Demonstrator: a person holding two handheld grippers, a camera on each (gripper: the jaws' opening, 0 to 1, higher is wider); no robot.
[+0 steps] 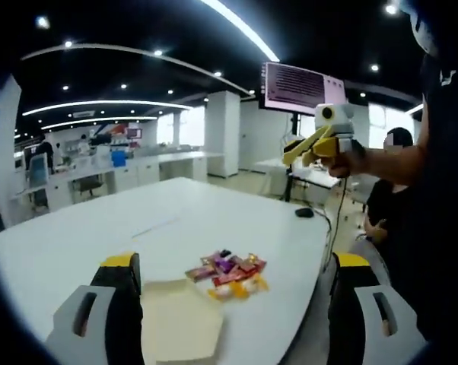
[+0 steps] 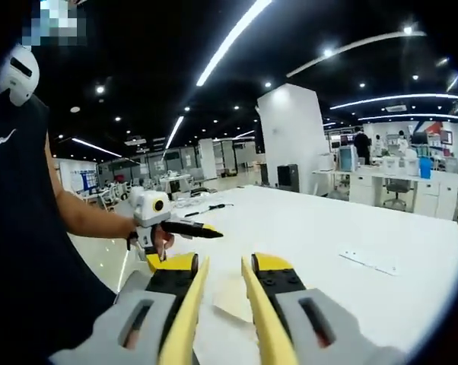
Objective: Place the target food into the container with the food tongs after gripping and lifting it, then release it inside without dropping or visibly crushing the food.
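Note:
A small pile of wrapped snacks (image 1: 227, 273) in purple, red and yellow lies on the white table (image 1: 176, 213). A flat beige paper container (image 1: 176, 319) lies just in front of it. My left gripper (image 1: 236, 260) hangs open above them, its jaws wide apart and empty. My right gripper (image 1: 318, 144), held in a hand, is raised at the upper right with yellow food tongs (image 1: 299, 149) in its jaws. In the right gripper view, my right gripper (image 2: 226, 265) holds the tongs (image 2: 189, 304); their tips stand apart with nothing between, over the beige container (image 2: 233, 298). The left gripper (image 2: 202, 230) shows at the left.
The person holding the grippers stands at the table's edge in dark clothes (image 1: 442, 190). A black mouse (image 1: 304, 212) and cable lie on the far side of the table. A monitor on a stand (image 1: 301, 87) rises behind. White strips (image 2: 370, 261) lie on the table (image 2: 328, 220).

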